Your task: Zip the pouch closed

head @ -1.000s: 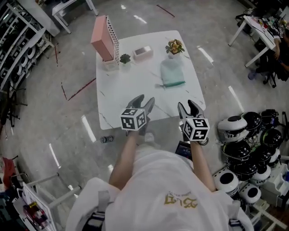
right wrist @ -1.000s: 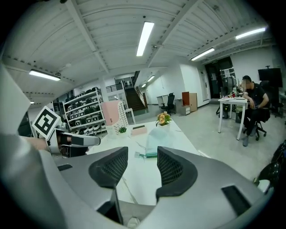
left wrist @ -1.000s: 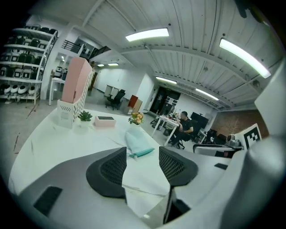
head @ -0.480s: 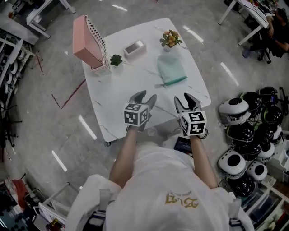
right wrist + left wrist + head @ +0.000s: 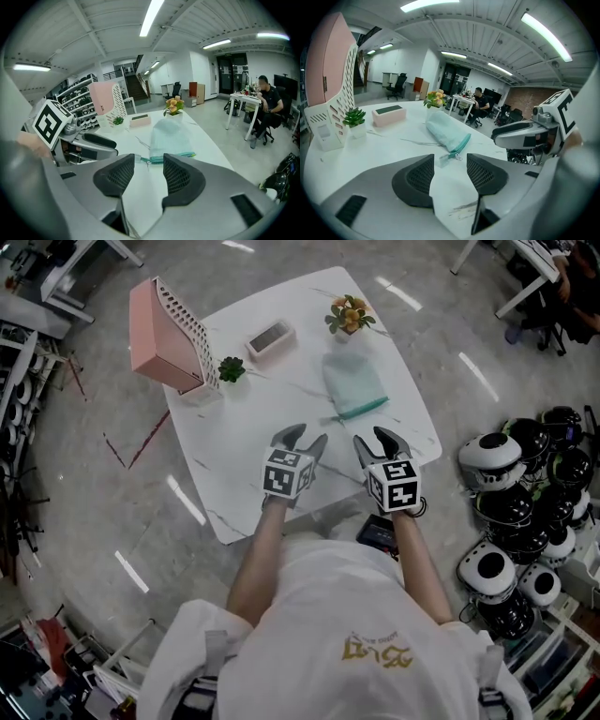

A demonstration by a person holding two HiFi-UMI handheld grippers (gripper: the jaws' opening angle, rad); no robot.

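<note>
Pouch (image 5: 354, 386) beyond left claw (image 5: 302, 439), right claw (image 5: 374, 439)

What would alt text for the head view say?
A person holds the left gripper and right gripper, open and empty, over the near edge of a white table. A mint-green pouch lies beyond them; a pink file rack, plant, box and flowers stand farther back.

White gold-printed shirt (image 5: 356, 652); grey, marker-cubed left tongs (image 5: 306, 437), right tongs (image 5: 372, 437)

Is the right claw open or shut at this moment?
Open. The right claw has its jaws apart with only table between them; the mint pouch lies ahead, untouched.
</note>
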